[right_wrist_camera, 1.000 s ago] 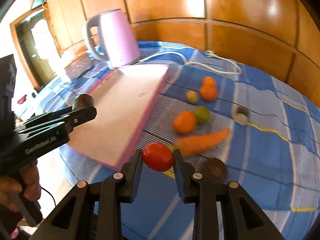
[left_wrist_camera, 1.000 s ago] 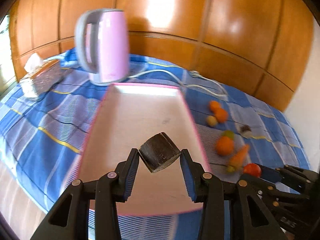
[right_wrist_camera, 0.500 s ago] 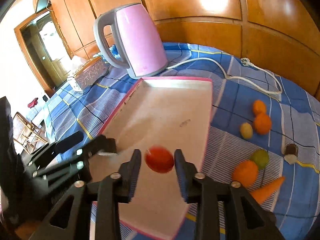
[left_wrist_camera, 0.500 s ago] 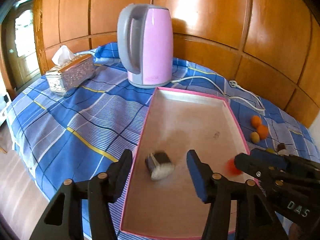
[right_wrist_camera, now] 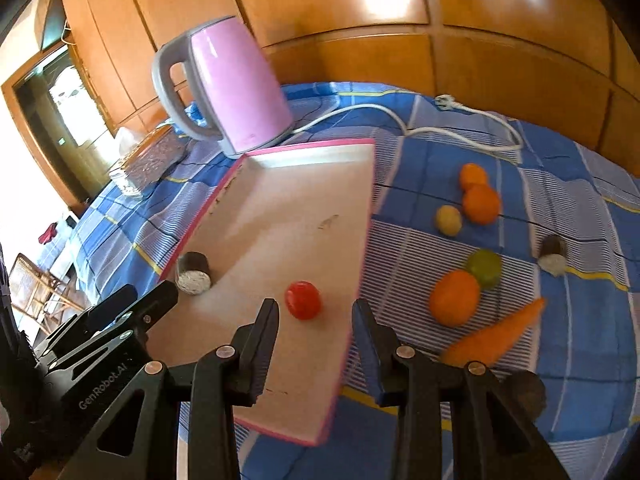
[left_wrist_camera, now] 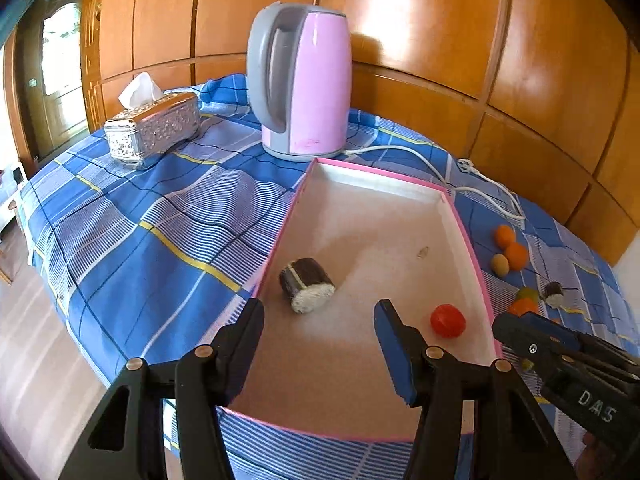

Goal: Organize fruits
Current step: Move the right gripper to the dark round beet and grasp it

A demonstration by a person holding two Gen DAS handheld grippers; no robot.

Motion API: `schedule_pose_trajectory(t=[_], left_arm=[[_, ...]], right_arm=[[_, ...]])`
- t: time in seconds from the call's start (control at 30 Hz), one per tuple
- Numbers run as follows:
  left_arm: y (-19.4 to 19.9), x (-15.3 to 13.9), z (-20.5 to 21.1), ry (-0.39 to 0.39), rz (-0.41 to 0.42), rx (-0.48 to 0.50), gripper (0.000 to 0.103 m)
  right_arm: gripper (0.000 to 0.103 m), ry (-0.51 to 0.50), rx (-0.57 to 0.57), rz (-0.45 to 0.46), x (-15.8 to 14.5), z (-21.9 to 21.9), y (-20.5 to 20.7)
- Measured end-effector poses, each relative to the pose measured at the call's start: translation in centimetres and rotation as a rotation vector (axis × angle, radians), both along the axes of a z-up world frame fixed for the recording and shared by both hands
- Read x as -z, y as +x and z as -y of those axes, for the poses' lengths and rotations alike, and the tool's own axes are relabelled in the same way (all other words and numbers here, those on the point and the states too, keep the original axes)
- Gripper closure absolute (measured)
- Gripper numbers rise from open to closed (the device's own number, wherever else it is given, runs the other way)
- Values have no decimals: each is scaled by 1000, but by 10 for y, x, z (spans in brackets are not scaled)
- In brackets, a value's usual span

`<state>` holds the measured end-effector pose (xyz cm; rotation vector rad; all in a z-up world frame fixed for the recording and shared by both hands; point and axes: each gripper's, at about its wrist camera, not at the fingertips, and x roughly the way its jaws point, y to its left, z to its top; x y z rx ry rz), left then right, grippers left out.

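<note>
Two pieces are seen in the pink tray point(right_wrist_camera: 362, 216): a red fruit point(right_wrist_camera: 303, 299) and a dark roll point(right_wrist_camera: 193, 272); both grippers point(left_wrist_camera: 318, 344) point(right_wrist_camera: 314, 340) are spread wide, empty; the oranges point(right_wrist_camera: 480, 203) and carrot point(right_wrist_camera: 494, 334) are left outside.

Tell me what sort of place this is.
Probably a room in a home: a table with a blue checked cloth against wood-panelled walls, with a pink electric kettle and a silver tissue box.

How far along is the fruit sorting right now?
Done: a tomato and a dark cut piece lie in the pink tray. In hand: nothing; the left claw and right claw are open. Left on the cloth: oranges, a carrot and other small pieces.
</note>
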<state>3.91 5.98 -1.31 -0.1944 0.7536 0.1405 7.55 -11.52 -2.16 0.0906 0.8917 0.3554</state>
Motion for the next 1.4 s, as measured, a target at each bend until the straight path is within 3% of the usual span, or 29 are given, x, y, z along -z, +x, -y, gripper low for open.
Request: schedule_pose_trajectory(t=[0.6,1.13,1.33,1.4], left_arm=[[-14,0,49,26,9,140,41],[-25,-6,108,10,35,422,41],[-28,-5,123,1,31,504,41],[-28,-4,125,3,25,512,41]], right_arm=[[65,-36,141,11,5,61,-29],[65,-82,282,-51,29,137,-58],[65,-68,276,-63,35,139,-58],[60,-72,258,-55,36,136,-57]])
